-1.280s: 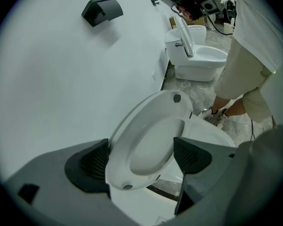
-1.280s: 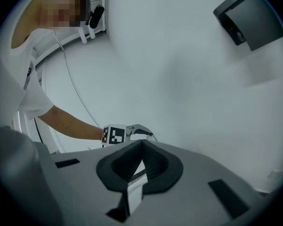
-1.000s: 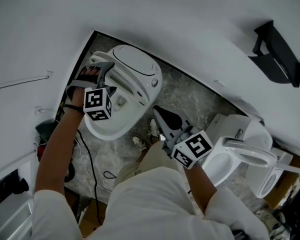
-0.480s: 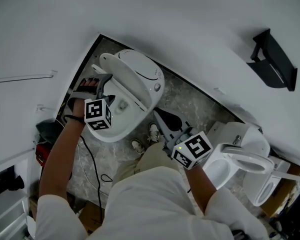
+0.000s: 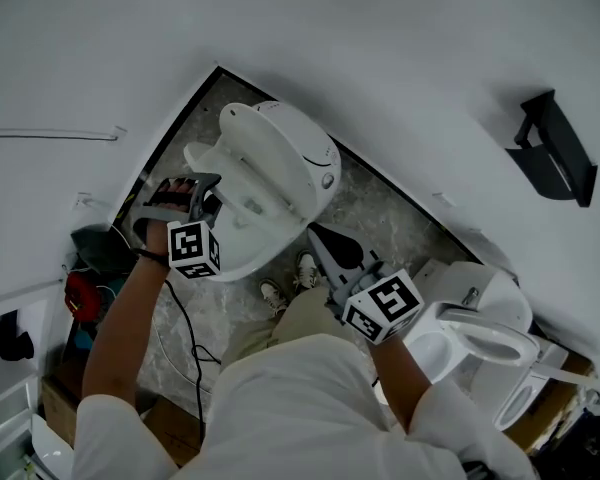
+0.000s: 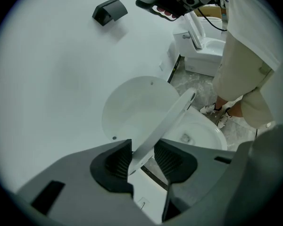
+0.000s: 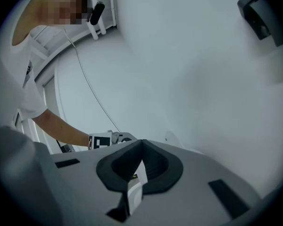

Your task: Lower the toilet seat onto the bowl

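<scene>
Two jaws of the left gripper (image 6: 141,160) have just been closing and are now pinching the rim of the toilet seat (image 6: 169,120), which is leaning between raised lid (image 6: 132,102) and bowl (image 6: 203,134), so lowering is seemingly beginning; the right gripper (image 7: 141,144) is hanging closed on nothing, and no readable writing is showing.

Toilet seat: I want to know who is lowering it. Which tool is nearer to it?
Left. The left tool has just been closing its jaws and grips the toilet seat by its rim; the right tool, shut and empty, is apart from it, above the floor.
</scene>
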`<state>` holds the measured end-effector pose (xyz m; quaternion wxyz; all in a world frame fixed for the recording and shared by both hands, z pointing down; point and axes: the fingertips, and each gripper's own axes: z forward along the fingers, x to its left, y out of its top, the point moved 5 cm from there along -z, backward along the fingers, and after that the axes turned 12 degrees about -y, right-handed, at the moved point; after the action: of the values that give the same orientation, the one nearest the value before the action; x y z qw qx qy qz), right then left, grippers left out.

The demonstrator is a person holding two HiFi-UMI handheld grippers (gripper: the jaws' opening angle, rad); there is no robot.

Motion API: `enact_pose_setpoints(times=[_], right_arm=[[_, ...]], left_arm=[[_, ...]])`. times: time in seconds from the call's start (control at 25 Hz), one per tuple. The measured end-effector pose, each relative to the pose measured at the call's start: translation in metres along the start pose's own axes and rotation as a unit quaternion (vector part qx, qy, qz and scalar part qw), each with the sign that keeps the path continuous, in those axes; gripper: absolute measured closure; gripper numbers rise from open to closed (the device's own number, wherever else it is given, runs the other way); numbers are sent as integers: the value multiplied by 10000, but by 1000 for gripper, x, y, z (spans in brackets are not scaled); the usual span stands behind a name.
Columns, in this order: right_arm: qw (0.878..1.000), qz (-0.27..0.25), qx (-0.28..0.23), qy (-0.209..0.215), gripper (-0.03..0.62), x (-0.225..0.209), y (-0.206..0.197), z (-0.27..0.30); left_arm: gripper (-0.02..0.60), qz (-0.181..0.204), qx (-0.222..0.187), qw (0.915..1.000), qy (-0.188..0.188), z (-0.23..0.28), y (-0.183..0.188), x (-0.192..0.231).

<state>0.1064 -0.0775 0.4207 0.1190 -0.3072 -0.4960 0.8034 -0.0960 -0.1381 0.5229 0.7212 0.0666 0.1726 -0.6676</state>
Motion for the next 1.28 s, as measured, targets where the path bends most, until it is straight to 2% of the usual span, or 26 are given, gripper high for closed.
enact_pose_setpoints(times=[0.44,0.88,1.28], right_arm=[[9985,-213,301,403,595,35,-11,19],[9960,-373,568,574,595,59,-26,16],[9948,-350,702,651,595,74,-38,14]], left_arm=[[434,-772,196,9968,79,-7,-47,-58],[422,-805,758,9936,-240,-1,-90,-123],[394,-1041,643,9907,-589,2,-107,-147]])
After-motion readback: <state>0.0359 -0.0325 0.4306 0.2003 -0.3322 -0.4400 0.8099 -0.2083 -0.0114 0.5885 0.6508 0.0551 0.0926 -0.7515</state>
